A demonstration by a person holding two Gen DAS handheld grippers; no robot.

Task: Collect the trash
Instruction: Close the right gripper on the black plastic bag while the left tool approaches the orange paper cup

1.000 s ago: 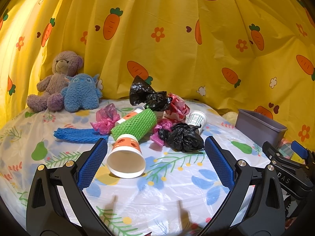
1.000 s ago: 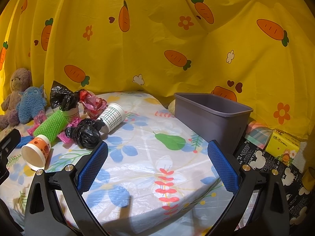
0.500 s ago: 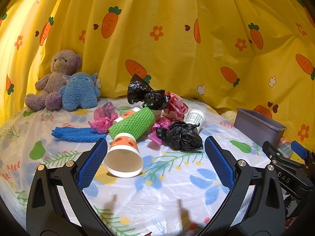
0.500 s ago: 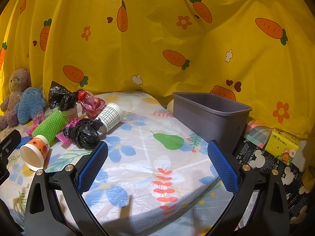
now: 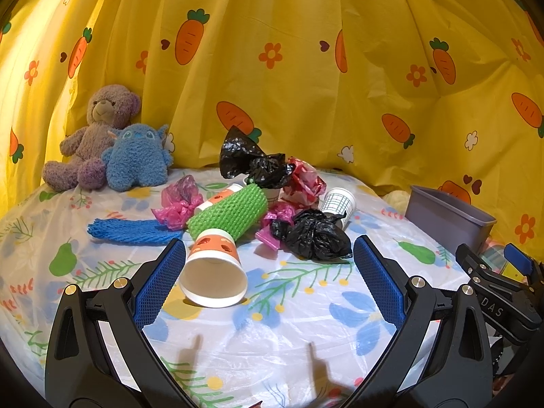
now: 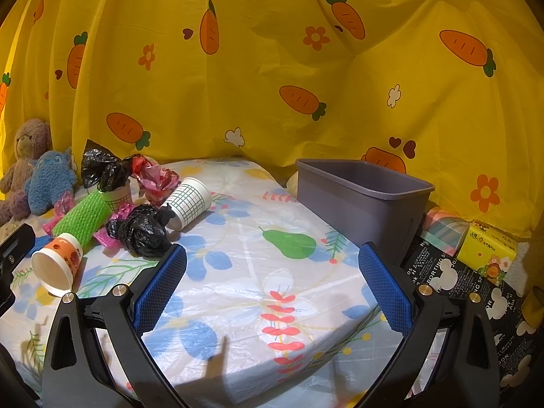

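Since a second ago the left gripper (image 5: 268,265) has crept a little closer to the litter, so the orange paper cup (image 5: 213,273) now sits slightly nearer its left finger, while the right gripper (image 6: 272,272) has hardly shifted; both have their jaws spread wide and hold nothing. The nearest piece of trash is that orange cup, lying on its side on the table (image 5: 299,333) with its open mouth toward the left camera, just inside the left blue pad. It looks light and thin-walled, so it should crush easily and may roll; I would squeeze it gently across the rim or the waist. Just beyond it and to the right lies a crumpled black bag (image 5: 314,234), soft, nearly weightless and slippery, best pinched at a bunched fold. Behind the cup rests a green foam net sleeve (image 5: 229,216), springy and easy to grip anywhere, with a flat blue net (image 5: 131,231) to its left and pink plastic scraps (image 5: 182,202) touching both. Farther back lie a checked paper cup (image 5: 338,202) on its side, red wrapping (image 5: 302,183) and another black bag (image 5: 255,163) stuffed in an upright cup. The grey bin (image 6: 360,197) stands at the table's right edge, empty as far as its visible inside shows, well apart from the pile.
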